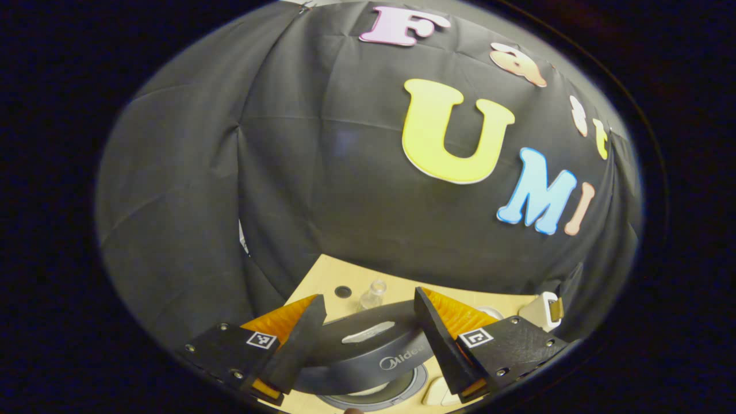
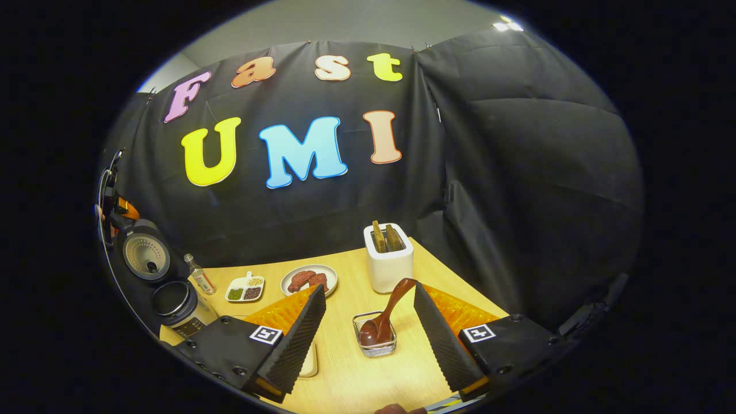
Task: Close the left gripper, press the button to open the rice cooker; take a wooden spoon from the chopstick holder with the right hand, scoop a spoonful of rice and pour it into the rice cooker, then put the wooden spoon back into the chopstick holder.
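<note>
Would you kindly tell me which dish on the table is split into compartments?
The small white dish beside the bottle, holding separate grains; the round plate to its right is undivided.

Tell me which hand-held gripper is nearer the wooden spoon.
Right. The right hand-held gripper is open just before the wooden spoon; the left hand-held gripper hovers over the open rice cooker, far left.

Bare worktop [image 2: 368, 379] lies open before the chopstick holder [image 2: 376, 343]; the toaster [image 2: 389, 259] stands close behind its tilted wooden spoon [image 2: 386, 310].
</note>
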Tool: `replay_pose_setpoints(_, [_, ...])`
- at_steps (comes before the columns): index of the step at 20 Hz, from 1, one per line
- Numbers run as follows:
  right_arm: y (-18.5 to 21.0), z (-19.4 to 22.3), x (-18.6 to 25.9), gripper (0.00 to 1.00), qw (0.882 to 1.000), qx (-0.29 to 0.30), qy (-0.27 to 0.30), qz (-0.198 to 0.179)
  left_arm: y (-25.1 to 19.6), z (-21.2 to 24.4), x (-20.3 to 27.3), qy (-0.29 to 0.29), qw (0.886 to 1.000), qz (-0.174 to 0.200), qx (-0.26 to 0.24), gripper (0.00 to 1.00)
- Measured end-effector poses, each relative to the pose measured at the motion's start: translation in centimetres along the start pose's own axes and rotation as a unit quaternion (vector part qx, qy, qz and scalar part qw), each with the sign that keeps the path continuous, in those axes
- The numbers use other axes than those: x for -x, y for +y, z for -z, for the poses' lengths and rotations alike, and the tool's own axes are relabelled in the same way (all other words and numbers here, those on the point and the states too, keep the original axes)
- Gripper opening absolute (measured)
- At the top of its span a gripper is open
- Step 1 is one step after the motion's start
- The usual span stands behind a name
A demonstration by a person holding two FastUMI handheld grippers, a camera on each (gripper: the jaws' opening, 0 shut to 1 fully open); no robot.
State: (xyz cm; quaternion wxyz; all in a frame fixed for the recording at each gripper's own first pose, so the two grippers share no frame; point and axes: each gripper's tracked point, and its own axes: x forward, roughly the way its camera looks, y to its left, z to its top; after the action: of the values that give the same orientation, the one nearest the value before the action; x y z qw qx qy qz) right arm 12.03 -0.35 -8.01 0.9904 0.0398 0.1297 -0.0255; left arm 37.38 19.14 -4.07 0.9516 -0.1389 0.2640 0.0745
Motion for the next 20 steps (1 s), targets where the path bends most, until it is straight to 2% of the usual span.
replay_pose_setpoints(5, [0.0, 0.5, -1.2, 0.98, 1.0, -0.003, 0.007, -0.025, -2.6, 5.5, 1.6, 0.074, 0.997, 0.011, -0.015, 0.99])
replay_pose_setpoints(10, [-0.9, 1.7, -2.1, 0.98, 0.999, -0.01, 0.024, -0.041, -4.0, 11.8, 2.5, 0.131, 0.991, 0.018, 0.036, 0.99])
replay_pose_setpoints(15, [-2.4, 2.6, -2.7, 0.98, 0.998, -0.019, 0.038, -0.044, -5.0, 15.6, 1.9, 0.161, 0.987, 0.002, 0.004, 0.98])
replay_pose_setpoints(20, [-4.9, 3.8, -2.9, 0.98, 0.998, -0.023, 0.054, -0.03, -5.2, 20.3, 0.9, 0.209, 0.978, -0.011, 0.016, 0.98])
